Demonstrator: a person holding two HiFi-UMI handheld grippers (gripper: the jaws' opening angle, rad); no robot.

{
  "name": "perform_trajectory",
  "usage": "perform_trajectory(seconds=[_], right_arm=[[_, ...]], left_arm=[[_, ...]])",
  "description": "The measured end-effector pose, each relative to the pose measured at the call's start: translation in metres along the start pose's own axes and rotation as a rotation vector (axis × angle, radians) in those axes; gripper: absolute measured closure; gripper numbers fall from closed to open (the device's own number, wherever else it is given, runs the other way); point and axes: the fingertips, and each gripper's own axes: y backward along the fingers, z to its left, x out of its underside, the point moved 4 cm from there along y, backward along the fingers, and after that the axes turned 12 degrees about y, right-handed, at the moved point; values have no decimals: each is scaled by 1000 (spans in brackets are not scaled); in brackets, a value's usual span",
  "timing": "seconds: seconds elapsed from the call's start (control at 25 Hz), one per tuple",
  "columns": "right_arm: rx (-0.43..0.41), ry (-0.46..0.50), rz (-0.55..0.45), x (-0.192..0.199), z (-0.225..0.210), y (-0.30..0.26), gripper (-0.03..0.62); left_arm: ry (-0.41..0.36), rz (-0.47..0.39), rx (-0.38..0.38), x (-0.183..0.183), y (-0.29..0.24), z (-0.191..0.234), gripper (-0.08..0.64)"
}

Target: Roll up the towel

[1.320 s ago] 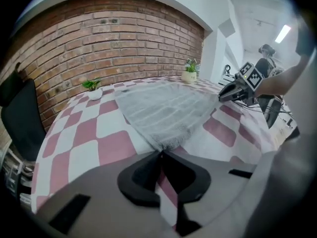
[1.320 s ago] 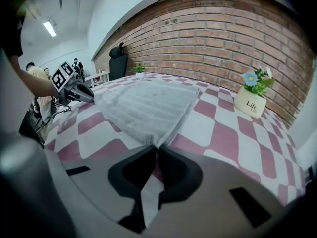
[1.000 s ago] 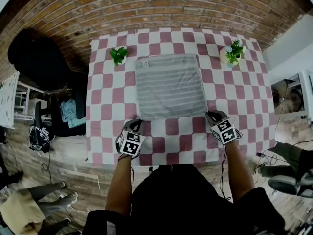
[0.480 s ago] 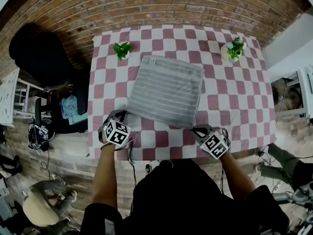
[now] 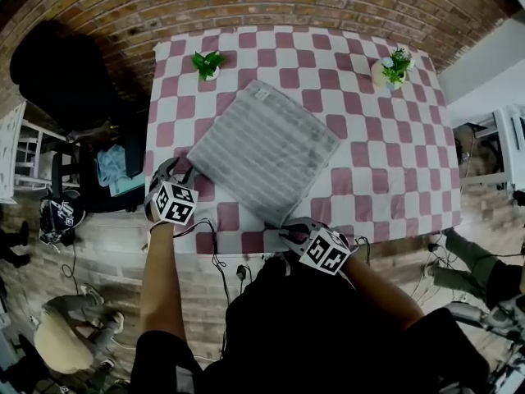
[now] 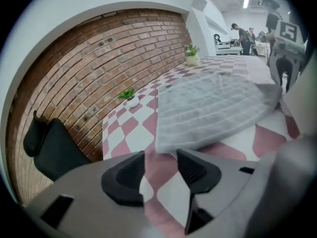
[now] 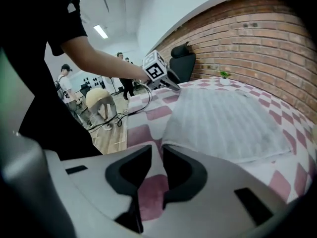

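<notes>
Left gripper view: the left gripper (image 6: pixel 161 156) holds its jaws apart, having just been opening, with only the red-and-white checked tablecloth (image 6: pixel 126 130) between them. A corner of the grey striped square towel (image 6: pixel 213 108) lies just past the tips. The right gripper (image 7: pixel 157 150) shows a narrow gap, also just widened, and its pads are off the towel's other near corner. The towel lies flat and skewed on the table.

Table (image 5: pixel 385 167) open around towel (image 5: pixel 262 148) (left plant (image 5: pixel 207 62), right plant (image 5: pixel 394 66) at far corners).
</notes>
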Motion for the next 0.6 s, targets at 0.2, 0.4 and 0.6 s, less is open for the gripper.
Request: perform_trajectory(seconds=[0.2,0.4,0.6], right_arm=[[164,-24,-49,28,-27,53,453],[339,83,8,58,-95,110,446],[335,299,183,85,-156,131,446]], left_arm=[[-29,-112,105,8,50,-61,225],[-143,-147,244,-2,86,-139,254],[4,-152,364,-18,91,-201,291]])
